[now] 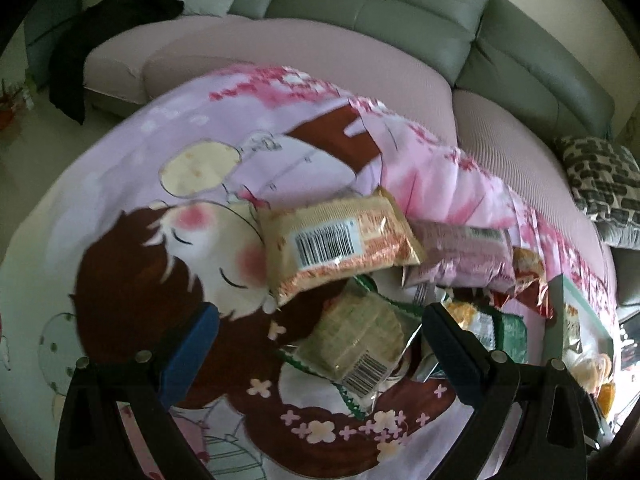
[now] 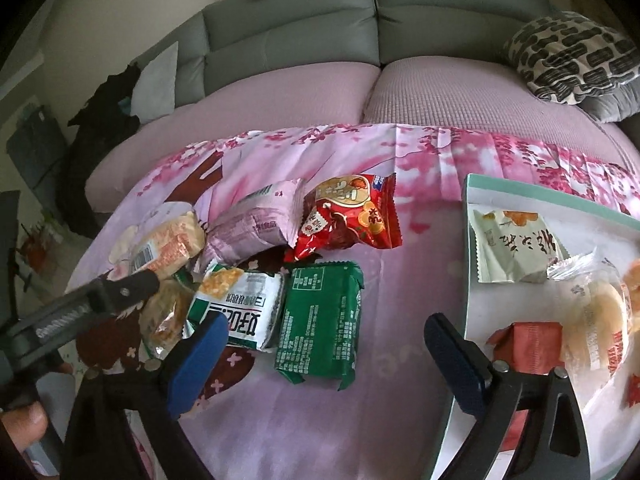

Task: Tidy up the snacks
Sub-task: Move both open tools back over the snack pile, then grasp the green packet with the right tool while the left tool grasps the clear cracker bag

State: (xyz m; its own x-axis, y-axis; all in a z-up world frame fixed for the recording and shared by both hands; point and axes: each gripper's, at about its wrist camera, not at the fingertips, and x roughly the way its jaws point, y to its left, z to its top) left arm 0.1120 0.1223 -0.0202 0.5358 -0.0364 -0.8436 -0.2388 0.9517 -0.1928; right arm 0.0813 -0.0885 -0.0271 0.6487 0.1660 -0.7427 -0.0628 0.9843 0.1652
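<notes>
A: Both units spread wide, nothing held. Left gripper (image 1: 320, 344) straddles the clear-wrapped cracker pack (image 1: 356, 344), pads not pressing on it. Right gripper (image 2: 326, 344) hangs over the dark green pack (image 2: 320, 320), jaws wide either side.

B: Risk?

A: Judgement only: the packs overlap in a loose heap on the cloth-covered desk (image 2: 420, 280). Closing on the cracker pack could pinch the neighbouring foil or drag the beige barcode pack (image 1: 336, 240) along with it. Glossy wrappers may slip from the pads.

B: Snacks' appearance?

A: Crinkly pillow packs: red one (image 2: 352, 216), pale pink one (image 2: 256, 220), green-and-white one (image 2: 240, 308), bunched left of centre. Several already lie in the white tray (image 2: 500, 196), right, well apart from the heap.
</notes>
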